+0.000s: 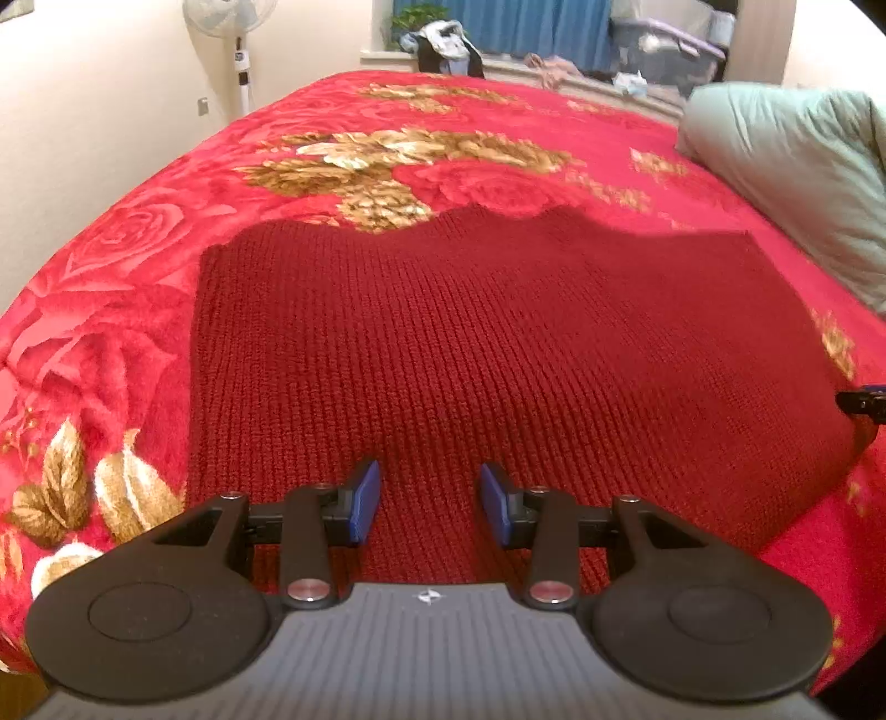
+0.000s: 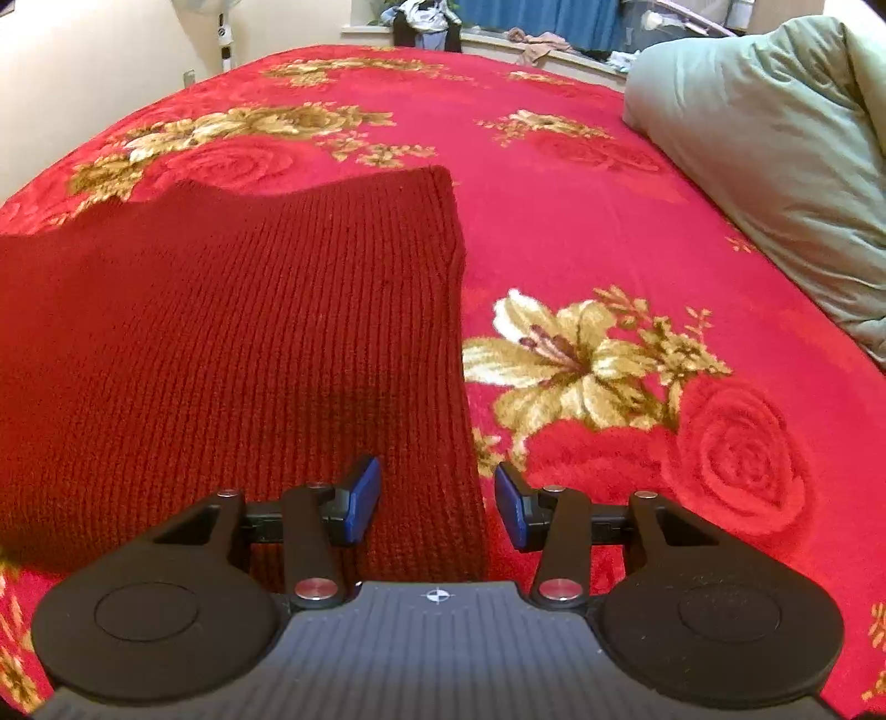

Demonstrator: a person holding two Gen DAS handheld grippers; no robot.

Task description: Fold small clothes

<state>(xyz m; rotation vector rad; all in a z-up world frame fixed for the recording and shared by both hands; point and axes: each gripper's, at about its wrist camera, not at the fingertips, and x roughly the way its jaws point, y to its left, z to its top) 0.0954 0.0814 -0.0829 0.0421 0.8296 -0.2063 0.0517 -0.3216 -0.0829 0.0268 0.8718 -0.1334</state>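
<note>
1. While both of my tools hang low over the bed, the white pedestal fan (image 1: 235,33) stands at the far left against the cream wall.
2. Under everything spreads the bright red plush blanket with gold flowers and roses (image 1: 111,266), covering the bed.
3. My left gripper (image 1: 430,503) sits over the near edge of the dark red ribbed knit garment (image 1: 470,343); its jaws stand apart with nothing between them, and the blue pads (image 1: 365,501) frame bare knit.
4. That knit garment lies flat on the blanket as a broad rectangle, its far edge wavy and a little blurred, its left edge straight.
5. In the right wrist view the same garment (image 2: 232,343) fills the left half, and its right edge runs from the far corner down toward me.
6. My right gripper (image 2: 437,503) straddles that right edge: the jaws are apart and empty, the left pad over the knit, the right pad over the blanket (image 2: 609,194).
7. Just right of the edge, a large cream lily is printed on the blanket.
8. At the far right lies a pale green puffy quilt (image 2: 775,144), well apart from the garment.
9. Beyond the bed, a windowsill carries a heap of clothes before blue curtains (image 1: 526,25).
</note>
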